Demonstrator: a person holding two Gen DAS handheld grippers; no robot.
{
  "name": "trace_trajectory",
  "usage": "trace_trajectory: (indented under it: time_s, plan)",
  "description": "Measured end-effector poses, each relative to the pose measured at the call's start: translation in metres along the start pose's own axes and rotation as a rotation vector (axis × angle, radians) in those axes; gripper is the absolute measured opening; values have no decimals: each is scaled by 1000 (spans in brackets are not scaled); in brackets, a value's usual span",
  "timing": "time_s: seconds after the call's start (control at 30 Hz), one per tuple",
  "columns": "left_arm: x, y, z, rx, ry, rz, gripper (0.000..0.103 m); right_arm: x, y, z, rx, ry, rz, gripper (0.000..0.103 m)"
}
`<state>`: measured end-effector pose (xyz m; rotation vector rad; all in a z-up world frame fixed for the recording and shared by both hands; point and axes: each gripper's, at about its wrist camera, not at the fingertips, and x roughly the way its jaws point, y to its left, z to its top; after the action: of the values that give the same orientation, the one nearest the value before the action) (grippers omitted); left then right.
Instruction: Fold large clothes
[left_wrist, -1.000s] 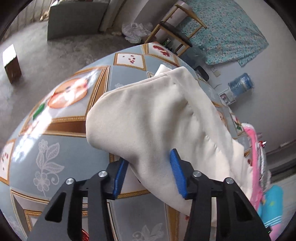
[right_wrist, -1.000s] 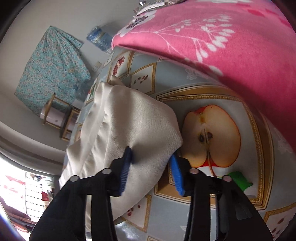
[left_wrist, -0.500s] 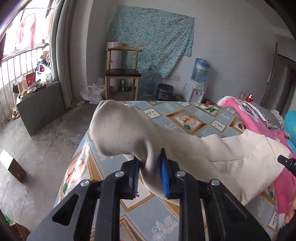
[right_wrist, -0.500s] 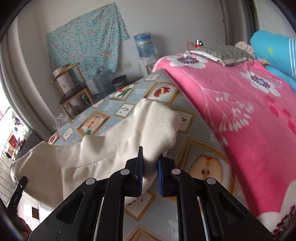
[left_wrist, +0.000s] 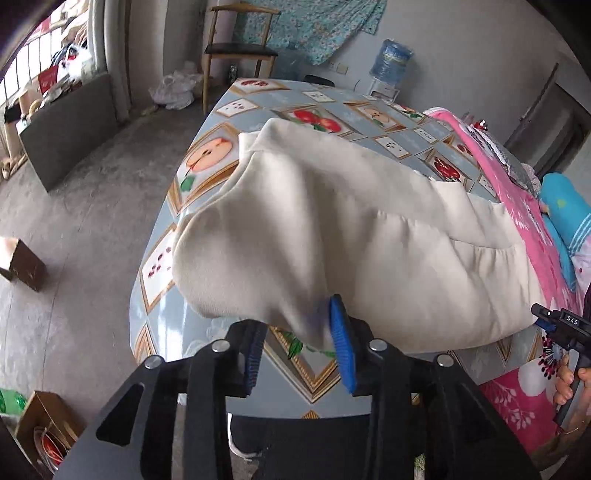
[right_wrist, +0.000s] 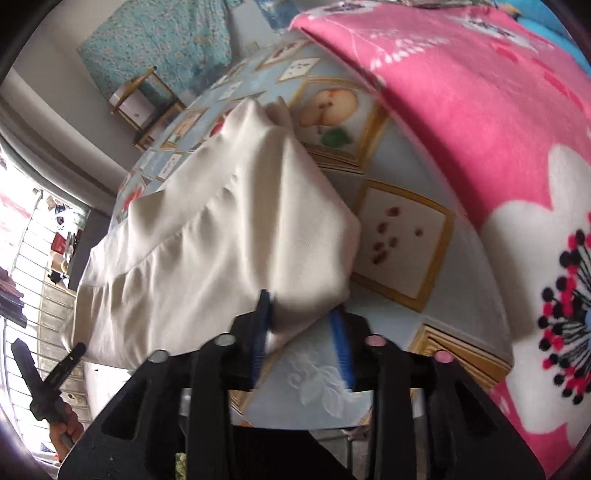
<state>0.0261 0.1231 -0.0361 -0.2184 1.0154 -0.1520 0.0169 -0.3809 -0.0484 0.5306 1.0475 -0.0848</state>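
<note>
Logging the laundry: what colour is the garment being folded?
Plain cream, no print: the garment shows best in the left wrist view, lying on the fruit-patterned tablecloth.

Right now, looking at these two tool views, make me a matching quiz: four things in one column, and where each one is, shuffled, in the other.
Things:
1. cream garment
2. floral blanket
3. wooden chair
4. water jug

Places:
A. upturned near the back wall
B. lying across the fruit-print table
C. on the floor beyond the table's far end
D. along the table's side, next to the garment

Pairs: 1-B, 2-D, 3-C, 4-A
</note>
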Motion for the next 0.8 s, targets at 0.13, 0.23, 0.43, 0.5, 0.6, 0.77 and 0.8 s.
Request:
trace_trajectory:
  time_s: [0.13,0.23,0.43,0.5,0.6,0.77,0.8]
  plan:
    - [-34,25,-7,-70,-62,21,63,-38,3,14,-64,-91,-77,57]
    - [-59,38,-3,-85,-120,44,64,-48,30,27,-177,-138,-38,57]
    - [-41,20,34,-10,-173,52,64,6,144,61,-583,-88,158,61]
    - [-20,10,52,8,-169,52,64,37,184,69,-705,-44,185,62]
    - [12,3,72,6,-145,57,64,86,228,83,-812,57,193,62]
    - [56,-5,91,24,-74,114,55,144,255,85,-909,255,153,59]
    - [62,-5,93,28,-61,119,51,151,257,83,-923,283,140,56]
